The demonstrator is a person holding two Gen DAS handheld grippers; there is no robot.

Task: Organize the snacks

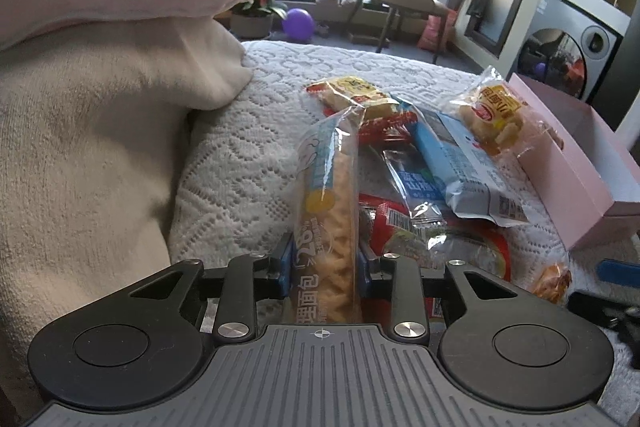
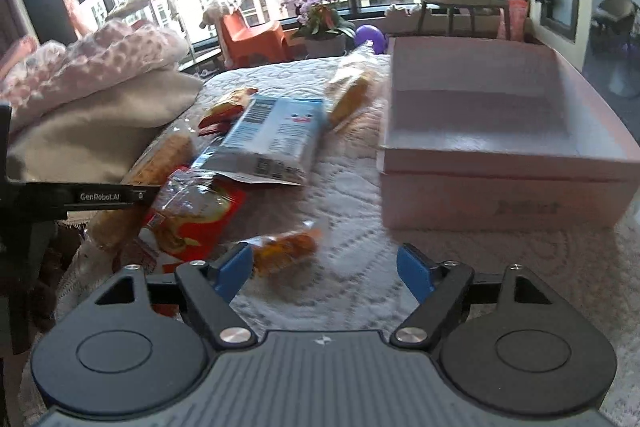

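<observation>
The left tool [image 1: 323,267] is clenched on a long bread packet [image 1: 326,211], whose long axis runs straight ahead from the jaws. The right tool [image 2: 325,269] hangs released, jaws wide, a small orange snack [image 2: 286,251] just beside its left finger. Further out on the bed [image 2: 348,195] lie the remaining snacks, among them a blue packet [image 2: 272,139]. The pink box [image 2: 508,147] sits to the right, nearer the right tool; its inside looks empty, though blur obscures the print.

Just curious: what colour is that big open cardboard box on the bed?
Pale pink cardboard box, white-lined inside; the right wrist view shows it best.
</observation>
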